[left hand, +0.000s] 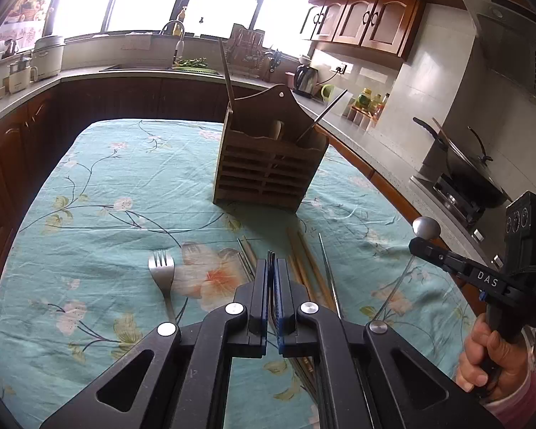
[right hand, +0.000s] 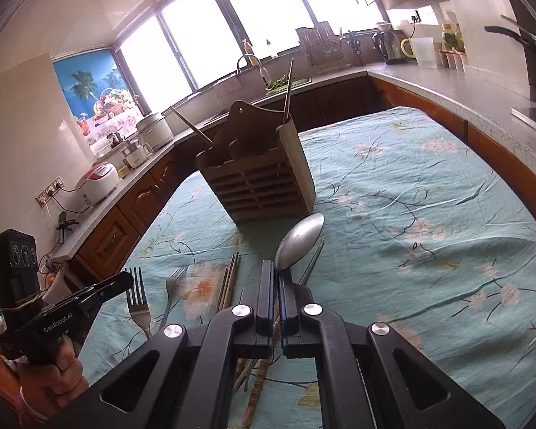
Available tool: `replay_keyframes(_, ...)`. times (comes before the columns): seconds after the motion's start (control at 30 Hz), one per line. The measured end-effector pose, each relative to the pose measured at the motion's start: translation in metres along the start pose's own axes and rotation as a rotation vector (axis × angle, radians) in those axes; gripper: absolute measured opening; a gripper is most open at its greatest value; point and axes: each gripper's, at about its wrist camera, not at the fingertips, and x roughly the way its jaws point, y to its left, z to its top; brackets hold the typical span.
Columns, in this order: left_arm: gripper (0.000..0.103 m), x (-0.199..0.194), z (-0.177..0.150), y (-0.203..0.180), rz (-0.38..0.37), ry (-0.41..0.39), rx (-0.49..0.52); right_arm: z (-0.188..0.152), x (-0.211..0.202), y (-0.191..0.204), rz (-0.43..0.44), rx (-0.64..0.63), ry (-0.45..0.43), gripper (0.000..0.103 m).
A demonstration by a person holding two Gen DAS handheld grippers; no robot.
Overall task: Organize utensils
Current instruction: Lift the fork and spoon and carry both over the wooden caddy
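Observation:
A slatted wooden utensil holder (left hand: 268,168) (right hand: 257,186) stands upright mid-table on the floral teal cloth (left hand: 107,178), with chopsticks sticking out of it. My left gripper (left hand: 271,262) (right hand: 125,280) is shut on a fork (right hand: 136,289), tines pointing forward, lifted above the cloth. My right gripper (right hand: 277,270) (left hand: 417,246) is shut on a metal spoon (right hand: 300,241) (left hand: 426,228), whose bowl juts out toward the holder. A second fork (left hand: 162,273) (right hand: 171,286) lies on the cloth, and loose chopsticks (left hand: 303,261) (right hand: 228,282) lie beside it.
A thin metal utensil (left hand: 328,271) lies right of the chopsticks. A counter wraps round the table, with a wok on the stove (left hand: 471,175), a kettle (left hand: 305,78) and a rice cooker (right hand: 96,182). A person's hand (left hand: 489,361) grips the right gripper's handle.

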Motion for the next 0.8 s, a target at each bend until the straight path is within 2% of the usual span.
replay_keyframes(0.47,0.000,-0.046,0.012,0.003,0.020,-0.116,0.023,0.025,-0.028,0.012,-0.002,-0.054,-0.116,0.002)
replay_keyframes(0.8,0.000,-0.053,0.031,0.009,0.047,-0.188,0.031,0.045,-0.024,0.015,-0.020,-0.084,-0.164,0.002)
